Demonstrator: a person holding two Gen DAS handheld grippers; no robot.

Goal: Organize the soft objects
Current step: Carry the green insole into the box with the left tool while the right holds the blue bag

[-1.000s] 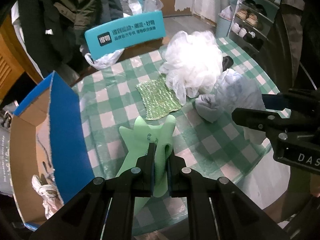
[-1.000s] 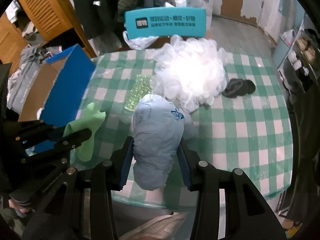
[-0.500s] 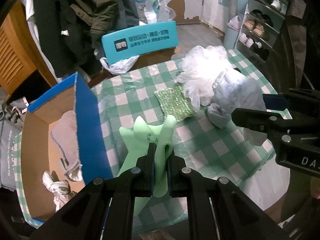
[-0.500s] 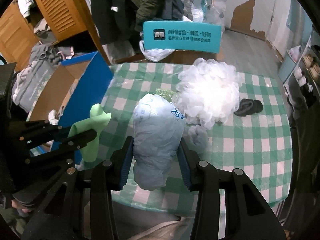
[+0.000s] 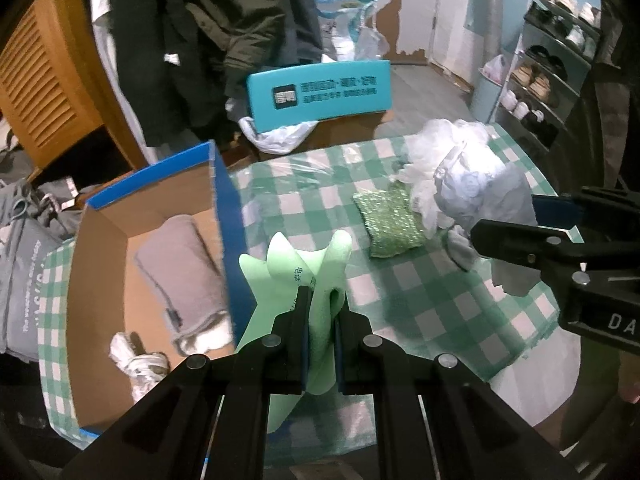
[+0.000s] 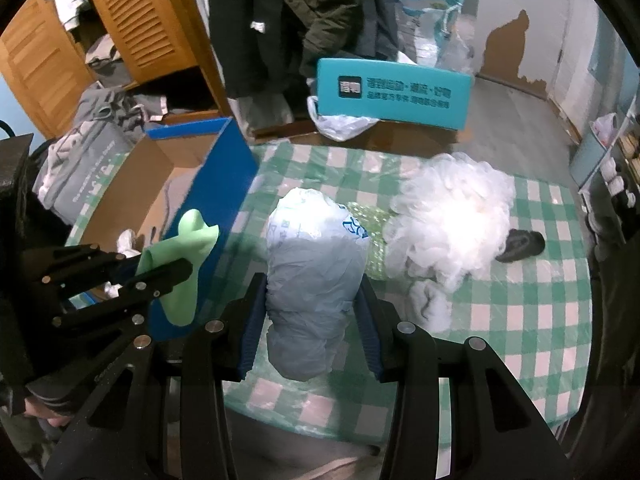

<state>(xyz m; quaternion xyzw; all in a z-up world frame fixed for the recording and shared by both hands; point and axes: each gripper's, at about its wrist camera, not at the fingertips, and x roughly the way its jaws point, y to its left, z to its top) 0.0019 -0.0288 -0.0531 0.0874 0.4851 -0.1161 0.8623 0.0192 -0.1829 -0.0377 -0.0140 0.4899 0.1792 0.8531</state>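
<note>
Currently: left gripper (image 5: 320, 304) clamped tight on a light green foam sheet (image 5: 308, 264), sheet pinched flat between the pads and fanning out past the tips, held in the air just beside the blue wall of a cardboard box (image 5: 224, 200). Right gripper (image 6: 312, 300) closed partway on a pale blue plastic bag bundle (image 6: 316, 264), both blue pads pressed into its sides, bundle lifted above the green checked tablecloth (image 6: 520, 320). Inside the box: a grey rolled towel (image 5: 180, 272) and a white knotted cloth (image 5: 138, 360) near the front corner. On the table: white mesh bath puff (image 6: 452, 220), green glitter sponge cloth (image 5: 390, 220) touching the puff, and a dark sock (image 6: 520, 242) just beside the puff on its far side. Teal chair back (image 6: 392, 94) behind the table.
</note>
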